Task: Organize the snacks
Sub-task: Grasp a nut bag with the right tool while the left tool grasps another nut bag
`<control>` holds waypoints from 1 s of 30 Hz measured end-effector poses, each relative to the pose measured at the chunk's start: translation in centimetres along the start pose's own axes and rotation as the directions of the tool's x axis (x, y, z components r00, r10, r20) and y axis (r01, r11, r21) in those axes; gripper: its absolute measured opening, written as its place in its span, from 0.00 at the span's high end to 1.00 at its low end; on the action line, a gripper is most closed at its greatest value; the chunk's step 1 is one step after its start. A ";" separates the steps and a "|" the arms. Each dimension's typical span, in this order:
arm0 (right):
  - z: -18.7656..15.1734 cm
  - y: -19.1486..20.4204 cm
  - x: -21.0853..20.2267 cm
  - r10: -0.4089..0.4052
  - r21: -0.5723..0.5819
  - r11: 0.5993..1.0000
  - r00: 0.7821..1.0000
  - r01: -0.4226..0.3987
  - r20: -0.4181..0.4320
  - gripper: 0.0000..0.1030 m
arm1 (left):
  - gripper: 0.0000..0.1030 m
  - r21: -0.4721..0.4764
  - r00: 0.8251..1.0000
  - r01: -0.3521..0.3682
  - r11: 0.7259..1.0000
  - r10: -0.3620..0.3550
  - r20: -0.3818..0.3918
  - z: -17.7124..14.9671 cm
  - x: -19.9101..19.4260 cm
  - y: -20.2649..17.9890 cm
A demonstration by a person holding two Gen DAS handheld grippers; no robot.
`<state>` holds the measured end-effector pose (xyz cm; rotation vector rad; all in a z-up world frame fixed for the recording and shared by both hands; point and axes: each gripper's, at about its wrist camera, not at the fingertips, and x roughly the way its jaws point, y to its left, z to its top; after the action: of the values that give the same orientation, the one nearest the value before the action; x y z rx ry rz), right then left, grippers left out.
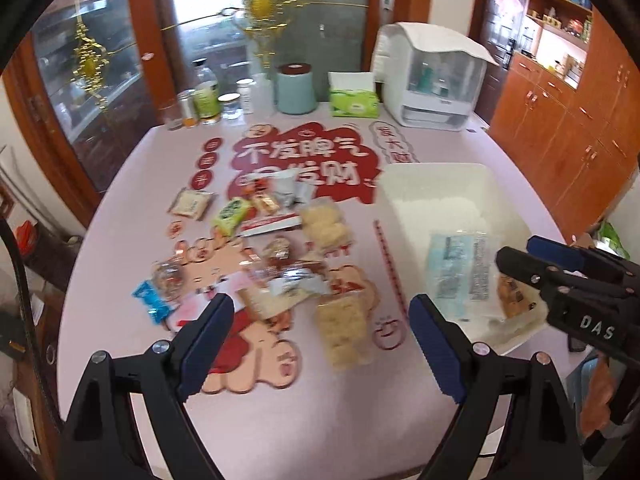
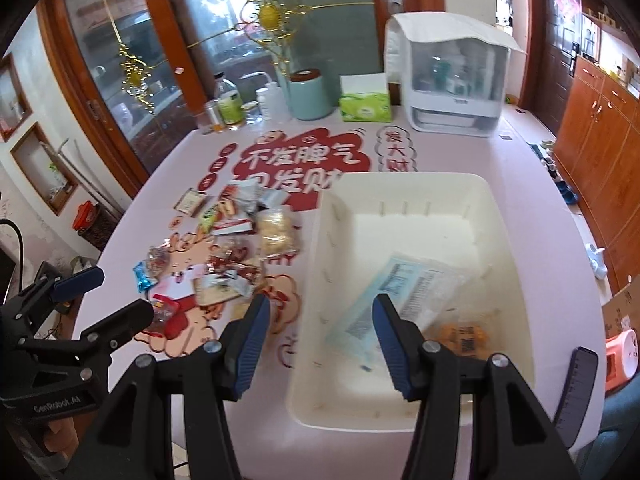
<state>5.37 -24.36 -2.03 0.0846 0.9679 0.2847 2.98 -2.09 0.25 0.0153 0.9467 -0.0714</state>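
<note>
Several wrapped snacks lie scattered on the pink table [image 1: 320, 412]: a green bar [image 1: 231, 213], a blue packet [image 1: 151, 299], clear packs of pale cakes [image 1: 342, 330] and a red-and-white box [image 1: 272, 224]. A white plastic bin [image 2: 496, 216] sits to the right and holds a clear light-blue packet [image 2: 400, 292] and an orange snack [image 2: 464, 336]. My left gripper [image 1: 320, 308] is open and empty above the near snacks. My right gripper [image 2: 320, 312] is open and empty above the bin's near left wall; it also shows in the left wrist view [image 1: 516, 252].
At the table's far edge stand bottles and jars [image 1: 206, 98], a teal canister [image 1: 295, 88], a green tissue pack [image 1: 354, 96] and a white covered rack [image 1: 432, 80]. Wooden cabinets [image 1: 568, 120] are on the right. A dark phone [image 2: 576, 388] lies at the near right edge.
</note>
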 end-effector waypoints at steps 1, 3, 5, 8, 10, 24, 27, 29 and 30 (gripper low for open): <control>0.1 0.6 0.0 0.005 -0.003 1.000 1.000 -0.005 0.001 0.48 | 0.14 -0.003 1.000 -0.010 1.000 0.010 0.003 -0.2 -0.2 1.0; 0.2 1.7 0.2 0.009 -0.002 1.000 1.000 -0.009 -0.004 0.48 | 0.14 -0.015 1.000 -0.031 0.999 0.031 0.002 -0.4 -0.5 3.1; 0.3 3.0 0.4 0.010 -0.005 1.000 1.000 -0.010 -0.007 0.48 | 0.14 -0.028 0.999 -0.043 0.999 0.043 -0.001 -0.4 -0.6 5.1; 0.5 4.9 0.6 0.008 -0.006 1.000 1.000 -0.008 -0.002 0.48 | 0.14 -0.041 0.998 -0.061 0.997 0.060 -0.009 -0.5 -0.6 8.3; 0.7 6.0 0.8 0.009 -0.001 1.000 1.000 -0.009 -0.004 0.48 | 0.14 -0.045 0.997 -0.069 0.997 0.069 -0.017 -0.4 -0.5 10.3; 1.3 11.5 5.9 0.012 0.051 0.999 0.998 -0.009 -0.060 0.47 | 0.14 -0.065 0.986 -0.092 0.994 0.082 -0.142 -0.2 6.5 21.6; 1.4 11.9 7.6 0.006 0.075 0.997 0.997 0.000 -0.071 0.47 | 0.14 -0.056 0.978 -0.104 0.993 0.092 -0.188 -0.5 8.9 22.8; 1.4 12.1 8.7 0.006 0.084 0.996 0.997 0.001 -0.079 0.47 | 0.14 -0.065 0.972 -0.092 0.994 0.076 -0.222 -0.8 10.7 23.8; 1.5 12.2 9.2 0.004 0.085 0.996 0.996 0.003 -0.084 0.47 | 0.14 -0.075 0.970 -0.077 0.994 0.057 -0.236 -0.8 11.6 24.2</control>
<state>9.01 -10.08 -6.15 0.1514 1.0639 0.2496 10.74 21.48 -10.12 -0.0220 1.1832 0.0338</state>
